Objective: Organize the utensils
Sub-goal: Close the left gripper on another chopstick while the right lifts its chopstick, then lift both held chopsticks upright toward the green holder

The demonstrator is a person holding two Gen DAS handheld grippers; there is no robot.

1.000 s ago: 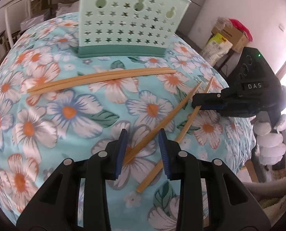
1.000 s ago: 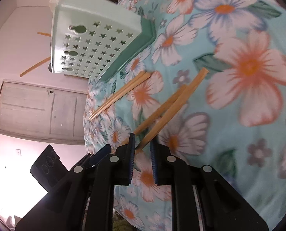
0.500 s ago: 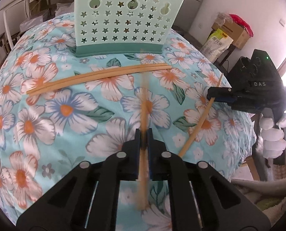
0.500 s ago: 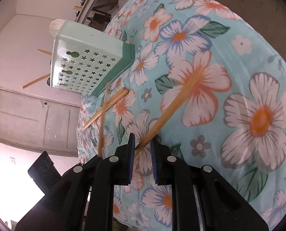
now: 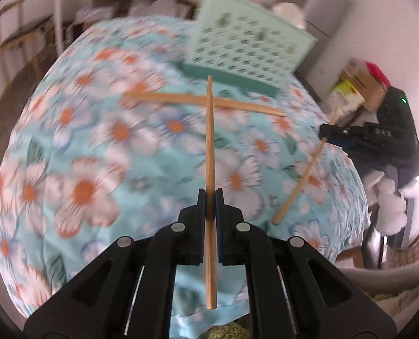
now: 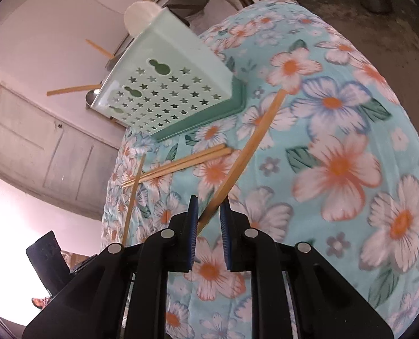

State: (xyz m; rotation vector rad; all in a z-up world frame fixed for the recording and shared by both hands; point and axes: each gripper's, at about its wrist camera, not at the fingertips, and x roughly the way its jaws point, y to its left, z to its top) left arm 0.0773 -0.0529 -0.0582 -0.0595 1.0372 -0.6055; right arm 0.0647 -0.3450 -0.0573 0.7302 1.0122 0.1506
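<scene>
Both hand-held grippers tilt down over the floral table (image 5: 102, 147). The left hand-held gripper (image 5: 210, 197) is clamped on a chopstick (image 5: 209, 141) that runs straight away toward the mint utensil holder (image 5: 246, 45). The right hand-held gripper (image 6: 209, 209) pinches a second chopstick (image 6: 249, 152), slanting up-right. A loose chopstick pair (image 6: 181, 165) lies between them and the holder. Only the right wrist view shows chopsticks (image 6: 68, 89) already inside the holder.

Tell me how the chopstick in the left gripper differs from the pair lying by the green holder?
The held chopstick is lifted off the flowered cloth, clamped between the left gripper fingers; the pair of chopsticks lies flat on it. The held one points toward the holder; the pair runs crosswise in front of it. It is single; they lie side by side. All look like the same plain light wood.
</scene>
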